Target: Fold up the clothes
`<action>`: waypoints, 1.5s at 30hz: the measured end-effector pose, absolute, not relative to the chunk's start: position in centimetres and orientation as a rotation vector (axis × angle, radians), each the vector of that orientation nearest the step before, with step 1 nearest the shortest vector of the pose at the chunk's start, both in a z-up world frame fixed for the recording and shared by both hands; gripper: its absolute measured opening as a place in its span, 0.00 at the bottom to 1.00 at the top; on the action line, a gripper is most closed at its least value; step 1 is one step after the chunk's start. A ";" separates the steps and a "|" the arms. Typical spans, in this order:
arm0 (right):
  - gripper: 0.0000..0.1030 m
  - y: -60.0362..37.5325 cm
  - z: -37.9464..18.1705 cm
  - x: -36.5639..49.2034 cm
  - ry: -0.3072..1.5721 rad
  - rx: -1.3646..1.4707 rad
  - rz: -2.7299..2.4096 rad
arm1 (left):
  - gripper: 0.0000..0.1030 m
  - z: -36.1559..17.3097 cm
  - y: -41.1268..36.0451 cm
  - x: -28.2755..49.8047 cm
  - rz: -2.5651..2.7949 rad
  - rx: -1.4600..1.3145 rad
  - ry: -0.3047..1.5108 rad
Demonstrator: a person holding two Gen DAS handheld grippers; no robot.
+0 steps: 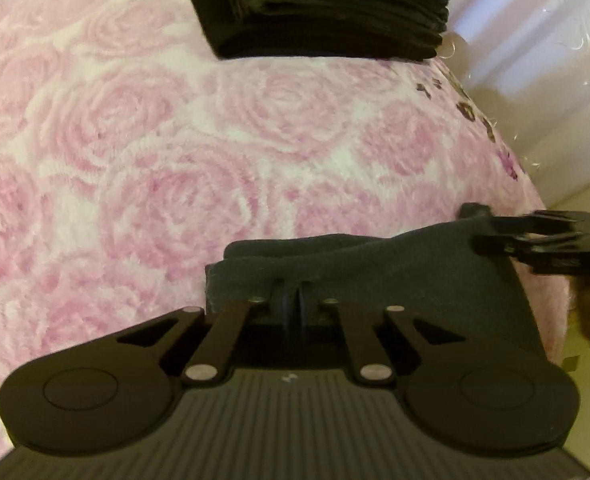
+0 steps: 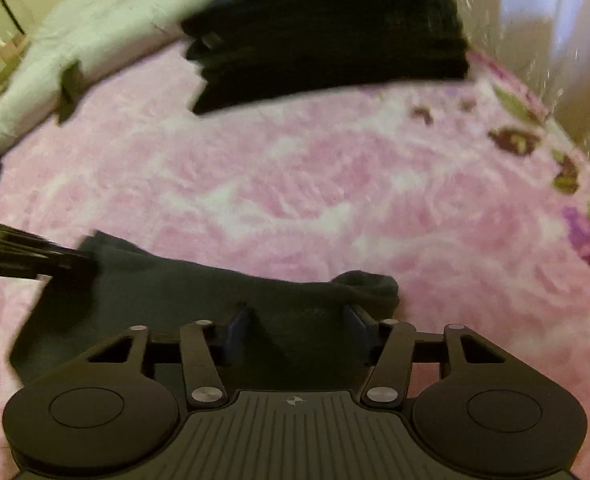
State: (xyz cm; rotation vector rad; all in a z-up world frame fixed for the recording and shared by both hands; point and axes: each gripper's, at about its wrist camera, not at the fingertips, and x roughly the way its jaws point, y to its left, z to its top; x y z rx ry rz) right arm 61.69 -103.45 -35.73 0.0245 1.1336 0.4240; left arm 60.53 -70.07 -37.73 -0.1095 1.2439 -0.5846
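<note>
Left wrist view: left gripper (image 1: 294,300) pinched narrow on near hem of dark grey knit garment (image 1: 375,268), lying on pink rose-patterned plush blanket (image 1: 175,140) below stack of folded black clothes (image 1: 323,8). Right wrist view: right gripper (image 2: 297,332) wide apart over same soft, light, floppy cloth (image 2: 175,292); best taken at corners or hems.

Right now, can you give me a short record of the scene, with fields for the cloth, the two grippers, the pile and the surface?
cloth: dark garment, partly folded, lying on the blanket
left gripper: shut on the garment's near edge
right gripper: open, fingers astride a fold of the garment
pile: stack of dark folded clothes at the far side
surface: pink rose-pattern blanket
</note>
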 end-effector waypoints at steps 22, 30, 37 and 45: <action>0.55 -102.5 -31.1 51.4 1.065 -0.050 0.536 | 0.07 -35.1 -69.4 58.1 -0.567 -0.061 1.167; 0.54 -102.1 -32.5 44.6 1.157 -0.059 0.582 | 0.12 -34.3 -67.0 51.0 -0.600 -0.076 1.186; 0.55 -103.1 -34.9 44.2 1.214 -0.067 0.508 | 0.10 -37.1 -65.7 50.4 -0.579 -0.123 1.207; 0.76 -103.0 -31.7 45.0 1.241 0.069 0.443 | 0.42 -34.0 -63.7 48.4 -0.477 -0.157 1.191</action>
